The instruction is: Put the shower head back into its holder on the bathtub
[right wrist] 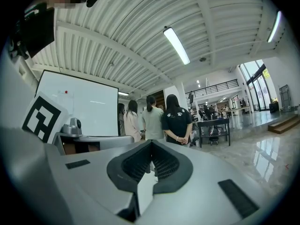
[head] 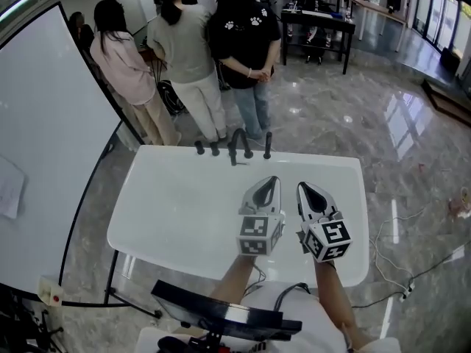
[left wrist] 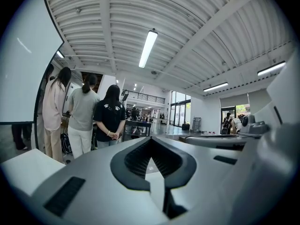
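Note:
A white bathtub [head: 162,219] fills the middle of the head view. Along its far rim stands a row of black fittings: two short knobs [head: 207,148], a curved spout [head: 240,143] and a slim upright piece [head: 267,145]. Which of these is the shower head or its holder I cannot tell. My left gripper [head: 271,180] and right gripper [head: 302,187] hover side by side above the tub's near right part, both pointing toward the fittings and well short of them. In the gripper views the left gripper [left wrist: 151,142] and the right gripper [right wrist: 151,145] have their jaws closed together with nothing between them.
Three people [head: 188,46] stand with their backs to me just beyond the tub's far rim. A large whiteboard [head: 44,145] leans along the left side. Cables [head: 397,263] lie on the glossy floor to the right. A black table [head: 316,24] stands farther back.

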### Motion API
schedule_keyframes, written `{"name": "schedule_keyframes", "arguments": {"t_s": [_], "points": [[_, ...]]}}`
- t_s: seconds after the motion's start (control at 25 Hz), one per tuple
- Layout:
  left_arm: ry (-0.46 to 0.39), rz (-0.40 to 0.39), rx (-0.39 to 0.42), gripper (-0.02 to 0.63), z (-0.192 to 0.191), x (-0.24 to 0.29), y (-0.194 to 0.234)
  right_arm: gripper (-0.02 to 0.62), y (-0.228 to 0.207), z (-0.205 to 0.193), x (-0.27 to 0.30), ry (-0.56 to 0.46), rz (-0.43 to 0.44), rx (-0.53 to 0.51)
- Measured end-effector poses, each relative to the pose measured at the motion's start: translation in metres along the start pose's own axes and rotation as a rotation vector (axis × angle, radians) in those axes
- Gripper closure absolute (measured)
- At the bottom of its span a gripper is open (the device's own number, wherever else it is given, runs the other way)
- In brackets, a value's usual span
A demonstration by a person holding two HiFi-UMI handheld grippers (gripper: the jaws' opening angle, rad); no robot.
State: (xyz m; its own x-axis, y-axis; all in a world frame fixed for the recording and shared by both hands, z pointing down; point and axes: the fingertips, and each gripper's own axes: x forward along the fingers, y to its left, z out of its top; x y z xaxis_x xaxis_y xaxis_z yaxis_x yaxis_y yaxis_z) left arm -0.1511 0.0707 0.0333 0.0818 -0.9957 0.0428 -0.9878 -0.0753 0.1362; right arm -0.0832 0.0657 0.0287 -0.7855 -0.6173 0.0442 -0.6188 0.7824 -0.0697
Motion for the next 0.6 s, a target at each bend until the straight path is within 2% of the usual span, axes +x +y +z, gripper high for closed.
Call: {"name": "schedule_keyframes", "arguments": {"t_s": [0.24,0.6], "points": [[-0.009,0.038,-0.007,0.603,-0.001,-0.007,0.013,0.601,0.006,-0.009,0.004,0.011,0.009,0.006],[0.003,0.051,0.021,0.603,-0.003,-0.007,0.023,0.601,0.004,-0.011,0.011,0.013,0.002,0.015]]}}
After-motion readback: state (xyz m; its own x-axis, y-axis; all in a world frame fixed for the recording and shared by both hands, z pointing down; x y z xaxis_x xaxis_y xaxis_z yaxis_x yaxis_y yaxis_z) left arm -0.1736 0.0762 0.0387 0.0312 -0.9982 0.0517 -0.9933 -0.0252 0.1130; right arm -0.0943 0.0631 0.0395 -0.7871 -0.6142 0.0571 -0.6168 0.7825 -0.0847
